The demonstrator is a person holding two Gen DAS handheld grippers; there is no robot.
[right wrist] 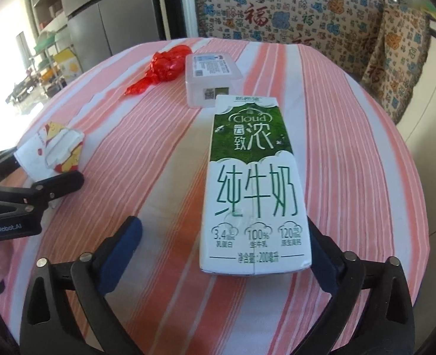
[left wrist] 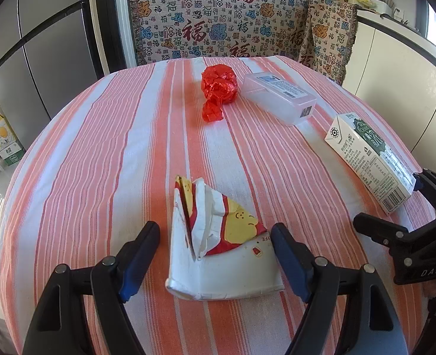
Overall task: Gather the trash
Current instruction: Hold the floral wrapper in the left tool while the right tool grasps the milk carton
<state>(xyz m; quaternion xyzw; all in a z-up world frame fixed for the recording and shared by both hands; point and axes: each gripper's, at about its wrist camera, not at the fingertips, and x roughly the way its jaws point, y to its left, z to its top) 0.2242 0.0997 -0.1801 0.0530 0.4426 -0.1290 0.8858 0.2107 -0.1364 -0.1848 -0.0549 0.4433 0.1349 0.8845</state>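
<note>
Two cartons [left wrist: 218,236] [right wrist: 254,189], clear plastic box [left wrist: 280,97]

A table covered by a pink-and-white striped cloth [left wrist: 105,153] is occupied by a flattened paper cup [left wrist: 218,248], a milk carton [right wrist: 254,189], a clear plastic box [left wrist: 280,97] and crumpled red plastic [left wrist: 218,88].

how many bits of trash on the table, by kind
paper carton: 2, the crushed cup carton and the milk carton
plastic bag: 1, the red bag
plastic box: 1, the clear box
total: 4
</note>
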